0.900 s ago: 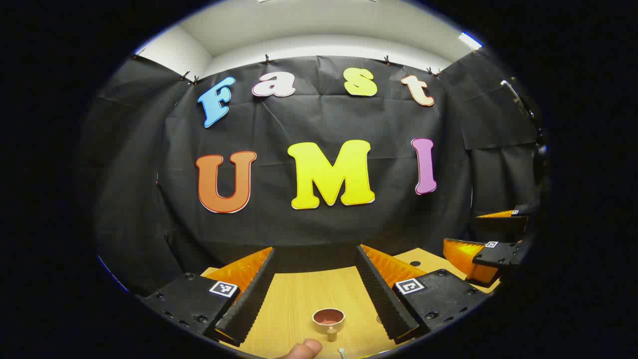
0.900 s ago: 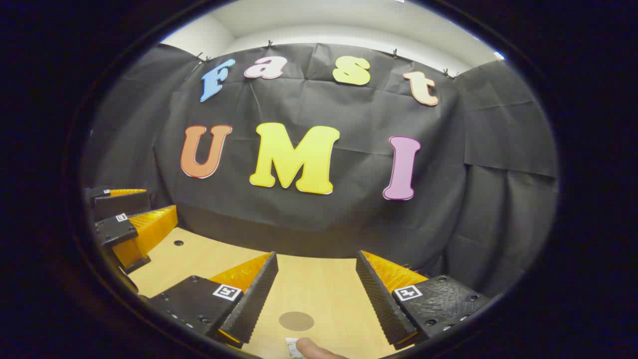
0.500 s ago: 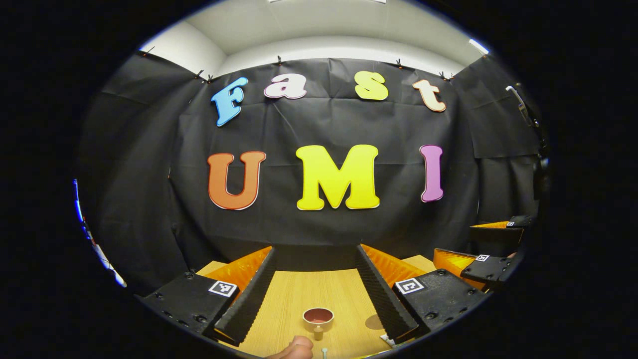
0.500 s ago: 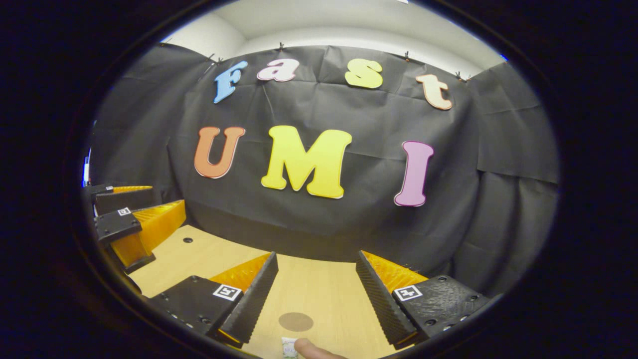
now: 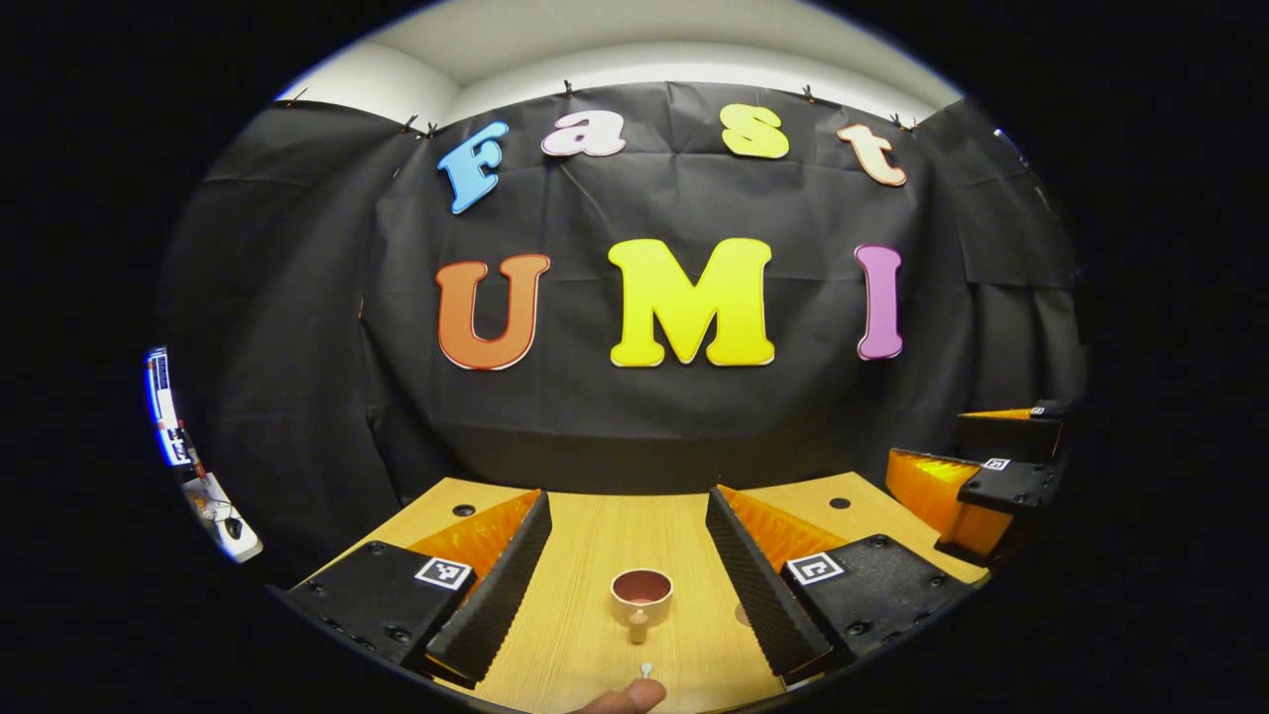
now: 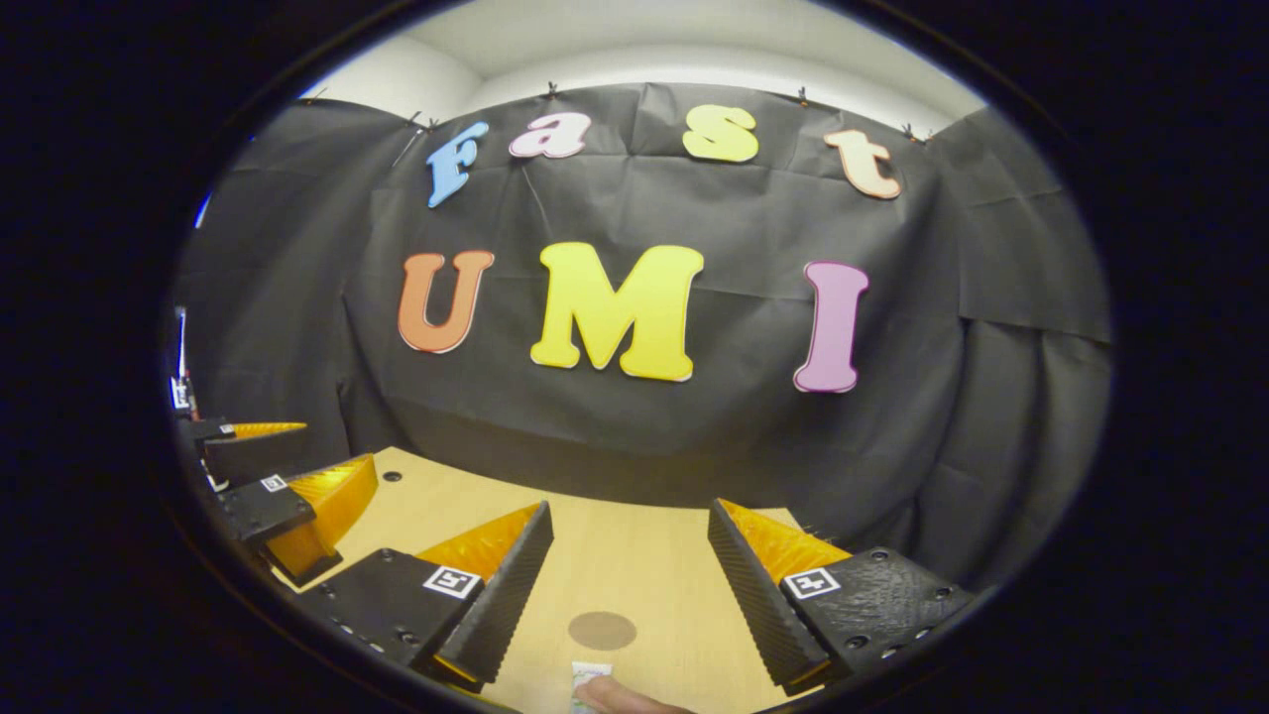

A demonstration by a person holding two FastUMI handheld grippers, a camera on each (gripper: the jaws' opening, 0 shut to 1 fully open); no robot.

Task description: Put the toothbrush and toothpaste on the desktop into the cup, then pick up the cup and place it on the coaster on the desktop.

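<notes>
A small tan cup (image 5: 641, 595) with a reddish inside stands upright on the wooden desktop (image 5: 605, 535), its handle toward me. It sits between the fingers of my left gripper (image 5: 627, 496), which is open and above it. The toothbrush's pale tip (image 5: 646, 670) shows just below the cup, beside a fingertip (image 5: 625, 699). My right gripper (image 6: 630, 508) is open over the round brown coaster (image 6: 602, 630). The toothpaste's white end (image 6: 591, 674) lies just nearer, touching a fingertip (image 6: 620, 696). A sliver of the coaster (image 5: 741, 615) peeks from behind my left gripper's right finger.
My right gripper (image 5: 932, 446) hangs open at the far right of the left gripper view. My left gripper (image 6: 337, 448) stands open at the far left of the right gripper view. Small round holes (image 5: 463, 510) mark the desktop near its back edge.
The left gripper view now shows more of the desktop, and the cup sits higher in it. The right gripper view shifted slightly; the coaster stays between its fingers. Both grippers remain open.
</notes>
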